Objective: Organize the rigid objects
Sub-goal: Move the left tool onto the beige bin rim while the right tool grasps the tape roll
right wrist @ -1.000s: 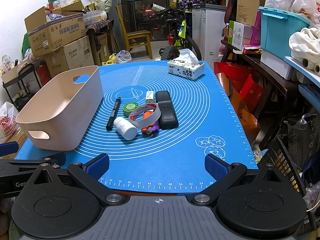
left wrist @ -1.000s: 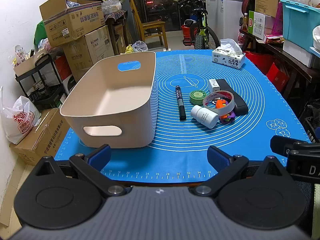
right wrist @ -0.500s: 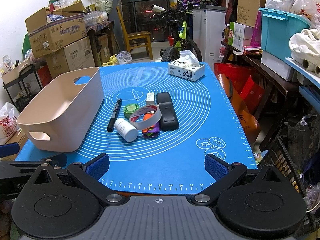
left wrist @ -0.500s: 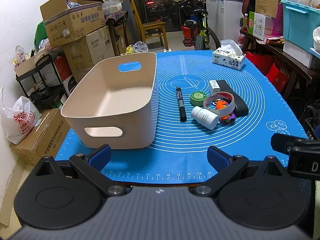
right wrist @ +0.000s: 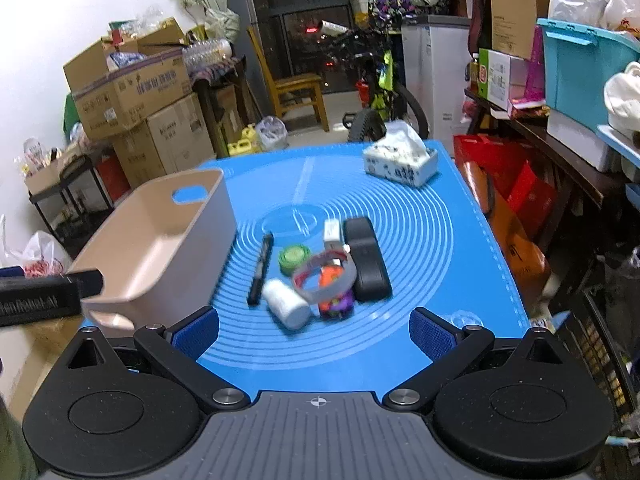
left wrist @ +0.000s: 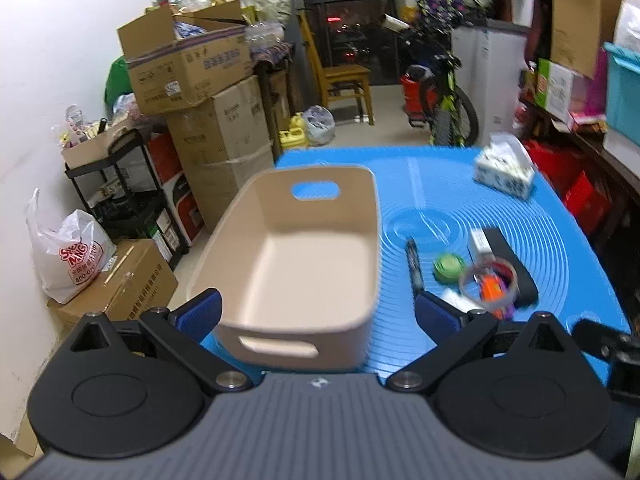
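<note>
An empty beige bin (left wrist: 296, 264) (right wrist: 160, 248) stands at the left of the blue mat (right wrist: 420, 240). A cluster lies mid-mat: a black marker (right wrist: 260, 268), a green tape roll (right wrist: 292, 258), a white bottle (right wrist: 286, 308), a grey ring (right wrist: 324, 278) over an orange and purple toy (right wrist: 334, 300), a black case (right wrist: 366, 264), a small white box (right wrist: 332, 232). My left gripper (left wrist: 318, 316) is open and empty over the bin's near end. My right gripper (right wrist: 314, 332) is open and empty, just short of the cluster.
A tissue box (right wrist: 400, 160) sits at the mat's far right. Stacked cardboard boxes (left wrist: 200, 92) and a black cart (left wrist: 116, 184) stand left of the table. A chair (right wrist: 296, 92) and a bicycle (right wrist: 380, 100) are beyond. Shelves with a teal crate (right wrist: 584, 68) line the right.
Both grippers have risen and moved forward over the mat, with motion blur. The left one now hangs over the bin's near end. Nothing was grasped.
</note>
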### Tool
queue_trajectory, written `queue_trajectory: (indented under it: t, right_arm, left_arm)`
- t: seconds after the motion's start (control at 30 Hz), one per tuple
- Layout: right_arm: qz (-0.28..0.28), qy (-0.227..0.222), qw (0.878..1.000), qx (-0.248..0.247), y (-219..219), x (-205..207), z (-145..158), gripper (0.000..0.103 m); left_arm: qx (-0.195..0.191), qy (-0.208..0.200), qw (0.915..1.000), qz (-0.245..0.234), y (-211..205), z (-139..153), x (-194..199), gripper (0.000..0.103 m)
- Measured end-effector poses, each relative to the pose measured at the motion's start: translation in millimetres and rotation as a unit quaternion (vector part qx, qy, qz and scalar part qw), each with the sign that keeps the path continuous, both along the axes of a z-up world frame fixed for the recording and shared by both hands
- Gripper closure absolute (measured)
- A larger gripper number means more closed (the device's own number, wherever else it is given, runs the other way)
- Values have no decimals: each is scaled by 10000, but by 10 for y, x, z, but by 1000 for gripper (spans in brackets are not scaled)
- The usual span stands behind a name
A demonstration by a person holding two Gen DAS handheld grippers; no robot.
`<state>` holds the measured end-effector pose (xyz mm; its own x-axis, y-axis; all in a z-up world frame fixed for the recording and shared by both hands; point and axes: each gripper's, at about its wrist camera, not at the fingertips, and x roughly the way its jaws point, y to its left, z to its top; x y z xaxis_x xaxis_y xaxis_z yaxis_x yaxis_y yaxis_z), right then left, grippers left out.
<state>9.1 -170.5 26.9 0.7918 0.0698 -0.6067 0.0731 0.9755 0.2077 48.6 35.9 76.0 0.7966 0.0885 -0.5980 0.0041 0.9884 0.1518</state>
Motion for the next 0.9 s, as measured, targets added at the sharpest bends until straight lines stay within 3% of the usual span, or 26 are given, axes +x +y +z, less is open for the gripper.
queue_trajectory:
  t: [0.33,0.47,0.6,0.9]
  right_arm:
    - [-310,-23,9995,-61,-151,561,91,2]
    - [-557,144,9982,-152,-219,809,-51,2]
    - [-620,309,9974,-213,-223,1025,-222,2]
    - [-470,593,9969,-205,-168,1350,-641,2]
  left_arm:
    - [58,190,9995,235,443,19,644,1]
    - [160,431,9986,276,680,-85,935,1]
    - [214,766,9949,617,946,-207,1236,4]
    - [213,1479,9857,782,1283,-564,1729,4]
